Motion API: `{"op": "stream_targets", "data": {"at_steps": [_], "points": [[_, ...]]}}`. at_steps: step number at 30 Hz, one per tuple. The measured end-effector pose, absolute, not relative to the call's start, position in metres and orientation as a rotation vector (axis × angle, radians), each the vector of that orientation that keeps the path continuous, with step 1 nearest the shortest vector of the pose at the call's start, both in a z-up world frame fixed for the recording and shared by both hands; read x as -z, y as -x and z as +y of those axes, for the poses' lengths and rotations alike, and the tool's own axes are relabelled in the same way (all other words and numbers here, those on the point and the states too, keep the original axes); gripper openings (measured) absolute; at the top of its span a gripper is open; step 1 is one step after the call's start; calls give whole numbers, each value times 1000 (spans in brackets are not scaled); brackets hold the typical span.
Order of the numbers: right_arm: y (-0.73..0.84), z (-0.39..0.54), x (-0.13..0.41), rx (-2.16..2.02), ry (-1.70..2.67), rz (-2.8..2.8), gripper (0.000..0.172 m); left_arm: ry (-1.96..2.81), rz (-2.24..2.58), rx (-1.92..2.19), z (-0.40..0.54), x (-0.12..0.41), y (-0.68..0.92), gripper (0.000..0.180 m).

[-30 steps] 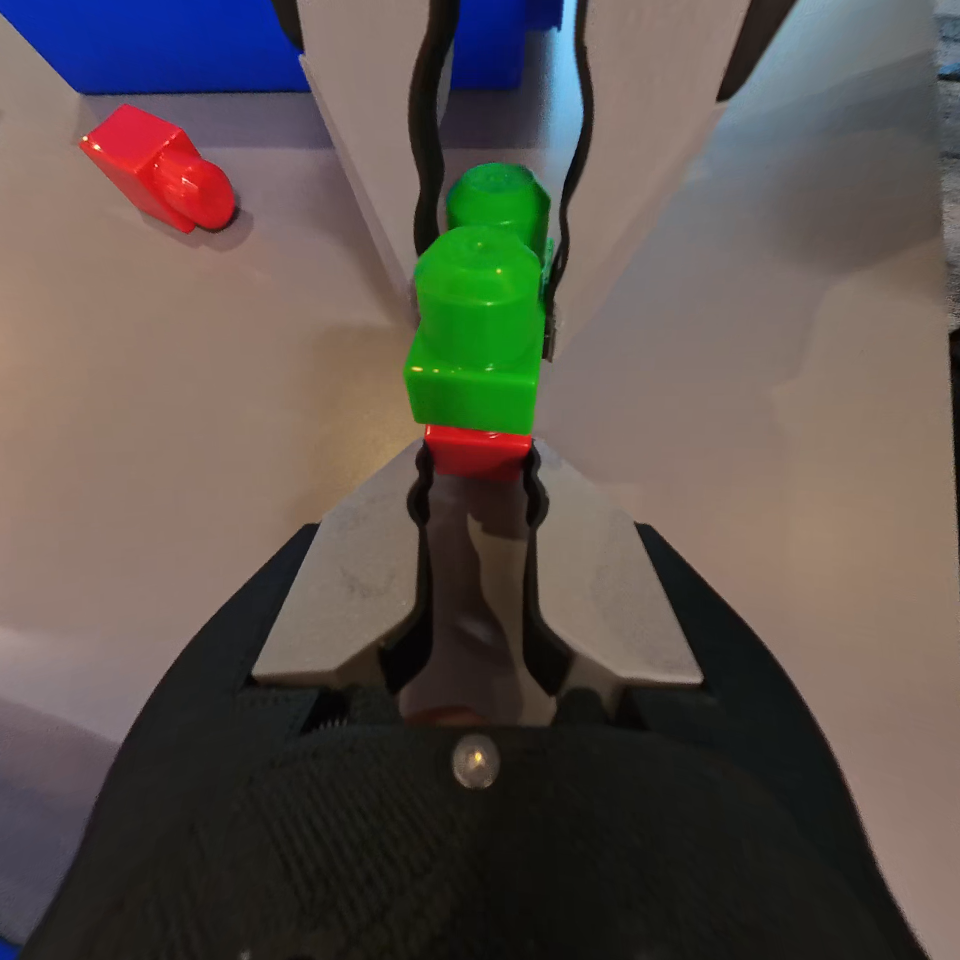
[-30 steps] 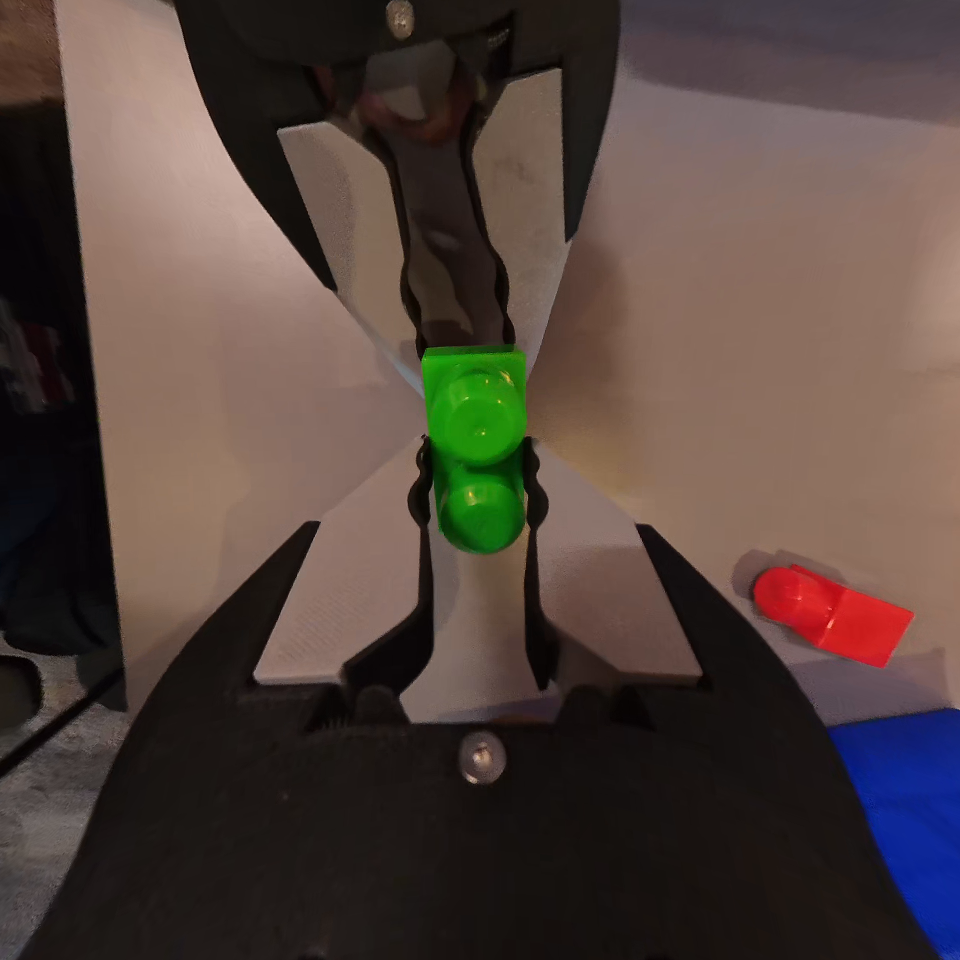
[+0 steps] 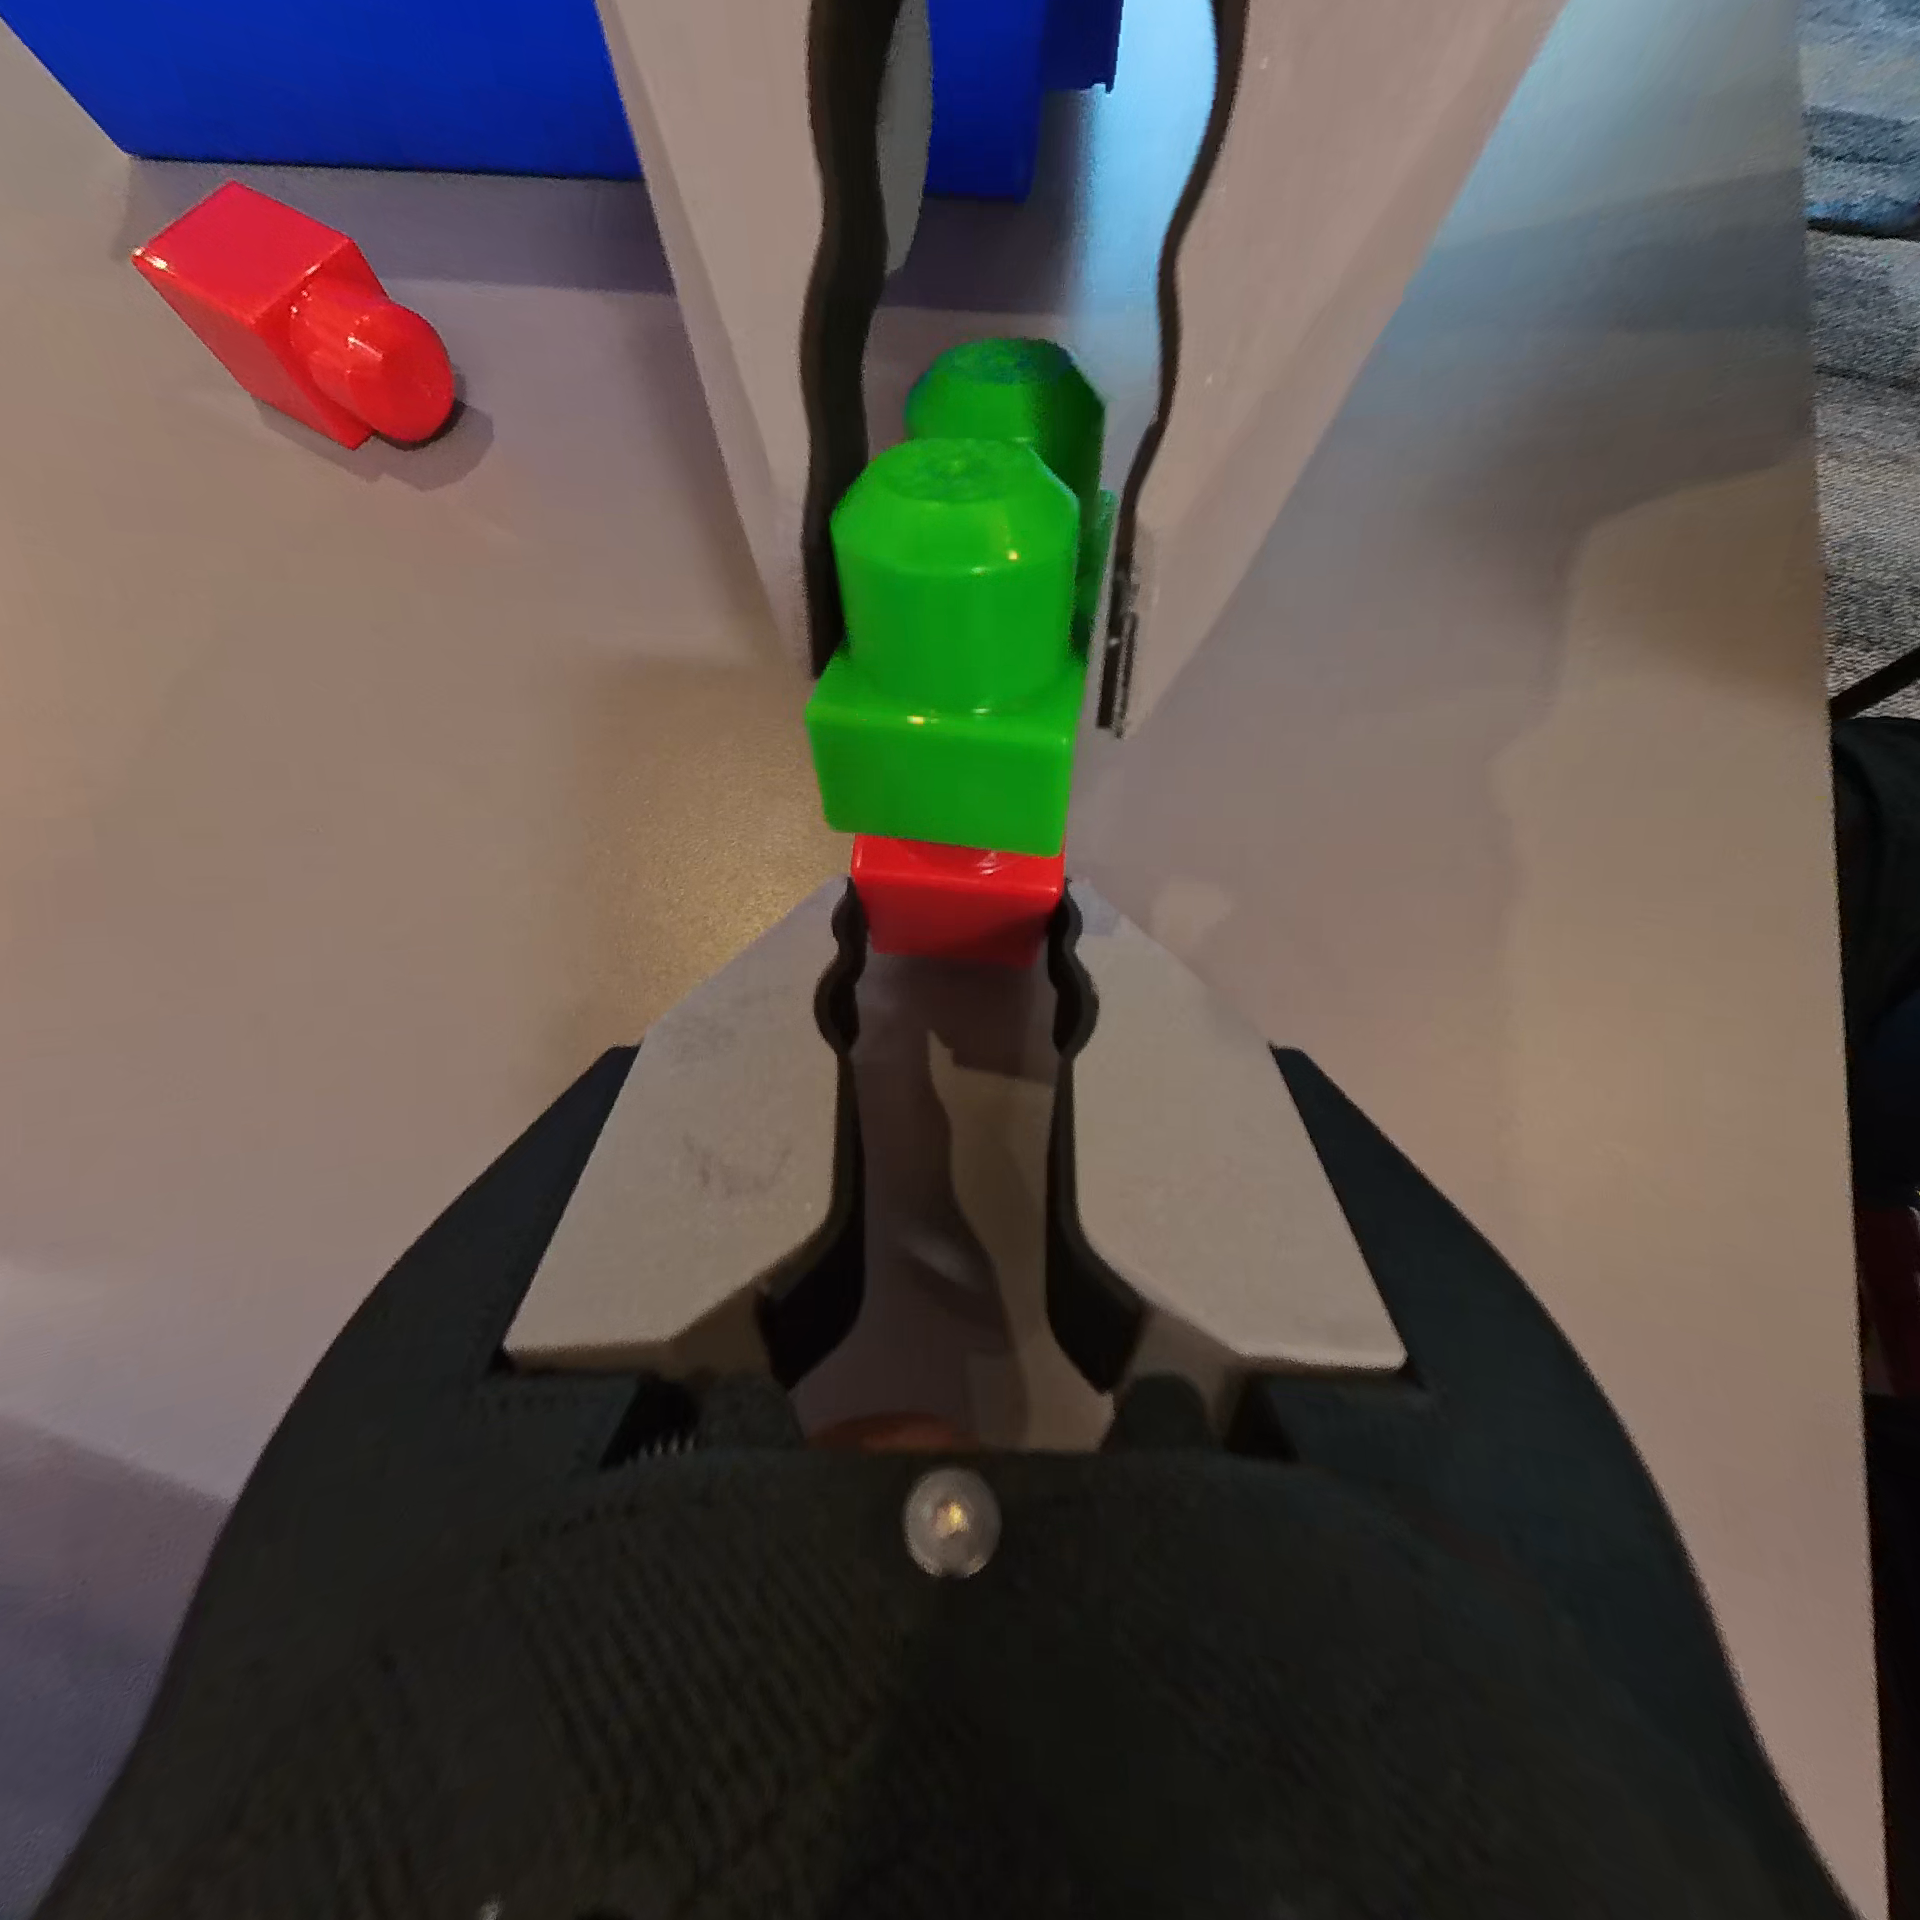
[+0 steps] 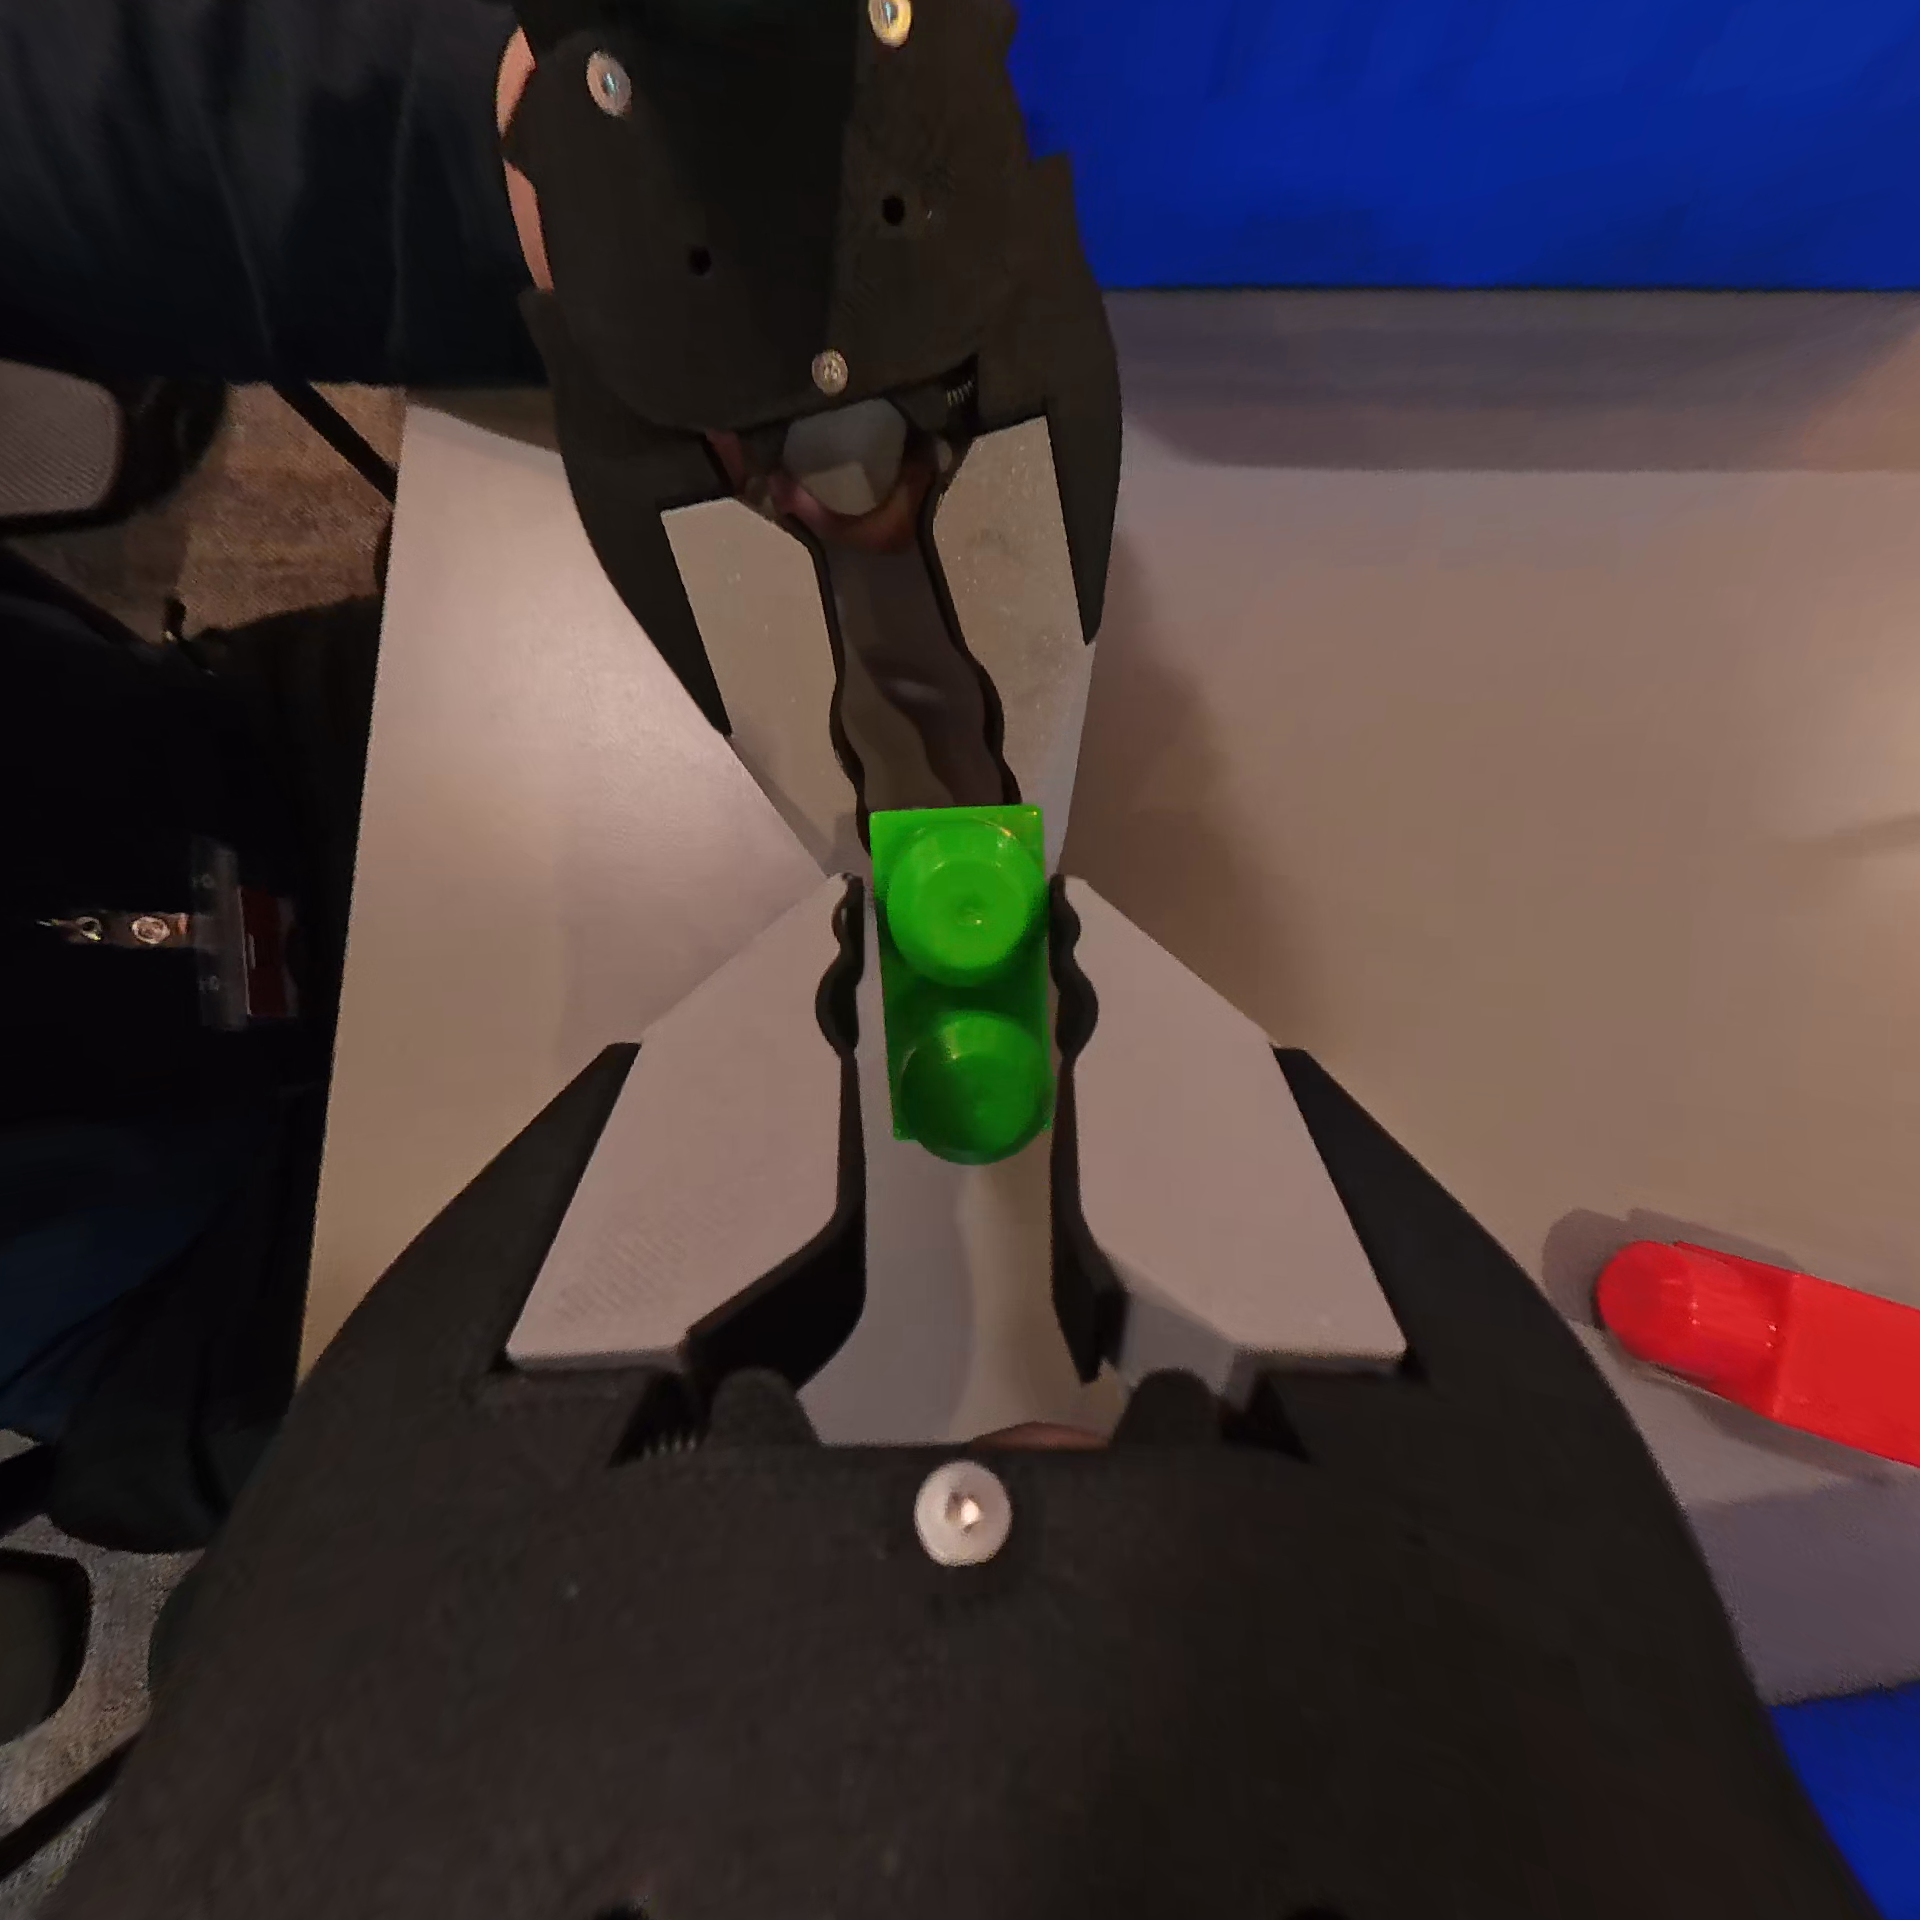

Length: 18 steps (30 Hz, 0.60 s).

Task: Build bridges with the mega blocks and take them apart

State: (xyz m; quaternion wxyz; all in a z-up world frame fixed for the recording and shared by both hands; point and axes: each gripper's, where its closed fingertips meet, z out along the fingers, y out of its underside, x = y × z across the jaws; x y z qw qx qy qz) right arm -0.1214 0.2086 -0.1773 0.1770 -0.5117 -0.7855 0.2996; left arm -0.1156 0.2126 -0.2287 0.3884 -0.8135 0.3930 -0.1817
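The left tool point(image 3: 956, 914) is clamped on a red block point(image 3: 961, 904) under the green block point(image 3: 951, 665), which the right tool point(image 4: 956, 935) grips by its flat sides, both lifted over the table point(image 3: 364, 779). These look light, rigid and glossy, so flat walls give the surest hold. A spare red block point(image 3: 301, 322) lies apart.

left gripper point(image 3: 956, 914): black housing; grey jaws; wavy black pads; silver screw
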Motion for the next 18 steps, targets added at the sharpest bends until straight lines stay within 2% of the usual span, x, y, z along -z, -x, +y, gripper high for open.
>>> {"op": "stream_targets", "data": {"at_steps": [5, 13, 18], "points": [[124, 207, 180, -825, 1454, -2233, 28, 2092, 1011, 444, 213, 233, 116, 33], [120, 203, 187, -547, 1387, -2516, 28, 2092, 1052, 431, 209, 235, 113, 32], [120, 201, 191, -597, 1301, -2637, 28, 2102, 1050, 473, 207, 236, 112, 32]]}}
